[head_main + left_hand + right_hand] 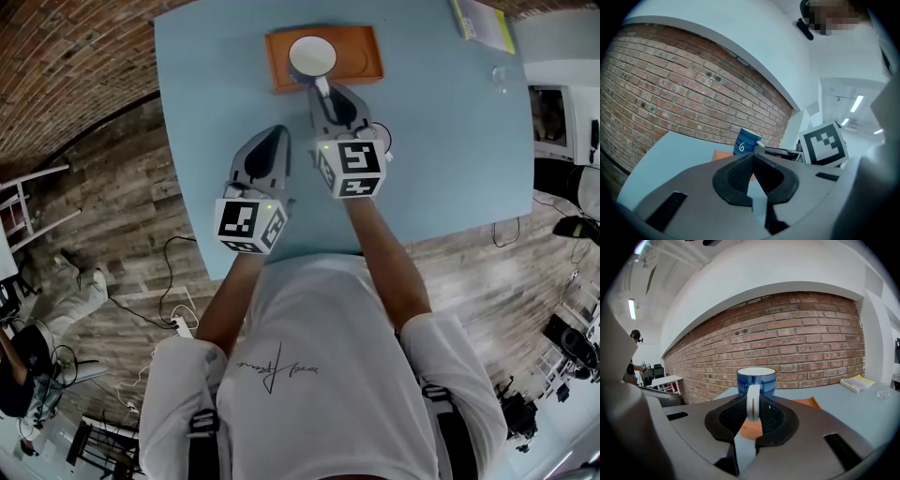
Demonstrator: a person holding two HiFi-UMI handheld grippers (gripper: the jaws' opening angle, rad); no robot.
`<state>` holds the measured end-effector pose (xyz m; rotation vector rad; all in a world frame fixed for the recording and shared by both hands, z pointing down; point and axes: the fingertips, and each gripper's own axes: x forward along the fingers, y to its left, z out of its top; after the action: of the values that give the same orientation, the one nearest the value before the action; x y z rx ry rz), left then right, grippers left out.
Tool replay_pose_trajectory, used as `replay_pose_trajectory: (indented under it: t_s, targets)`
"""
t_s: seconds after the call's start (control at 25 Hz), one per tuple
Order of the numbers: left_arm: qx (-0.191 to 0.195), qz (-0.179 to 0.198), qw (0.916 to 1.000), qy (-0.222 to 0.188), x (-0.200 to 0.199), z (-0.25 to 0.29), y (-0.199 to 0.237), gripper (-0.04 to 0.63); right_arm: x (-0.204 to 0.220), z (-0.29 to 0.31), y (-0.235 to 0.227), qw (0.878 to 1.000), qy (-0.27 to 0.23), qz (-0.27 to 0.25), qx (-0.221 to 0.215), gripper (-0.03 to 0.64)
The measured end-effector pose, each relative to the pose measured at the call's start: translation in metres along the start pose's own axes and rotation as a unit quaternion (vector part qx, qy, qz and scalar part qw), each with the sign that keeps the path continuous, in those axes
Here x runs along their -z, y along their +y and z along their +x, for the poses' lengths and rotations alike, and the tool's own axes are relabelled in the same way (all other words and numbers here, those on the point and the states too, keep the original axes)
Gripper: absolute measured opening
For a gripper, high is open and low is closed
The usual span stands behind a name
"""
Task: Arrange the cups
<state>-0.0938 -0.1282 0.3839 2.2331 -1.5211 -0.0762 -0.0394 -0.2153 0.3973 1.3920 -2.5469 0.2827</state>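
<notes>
A blue cup (312,56) with a white inside is over the orange tray (361,58) at the far side of the light blue table (441,159). My right gripper (322,87) is shut on the cup's white handle (753,401), with the cup (756,379) upright just past the jaws. Whether its base rests on the tray (807,402) is hidden. My left gripper (278,133) hovers nearer me and to the left, jaws shut with nothing between them (752,158). In the left gripper view, the cup (747,140) shows ahead, beside the right gripper's marker cube (824,144).
A yellow-green booklet (483,21) lies at the table's far right corner, with a small clear object (500,77) near it. The table's left edge (178,141) drops to a wooden floor with cables (173,281). A brick wall (797,338) stands beyond the table.
</notes>
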Motion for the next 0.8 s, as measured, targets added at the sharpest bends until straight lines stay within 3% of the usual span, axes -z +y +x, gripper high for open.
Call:
replay_pose_trajectory:
  t_s: [0.8]
  targets:
    - [-0.003,-0.008,0.9998,0.016,0.011,0.017,0.014,0.007,0.033,0.027,-0.013,1.0,0.027,0.003,0.001,0.066]
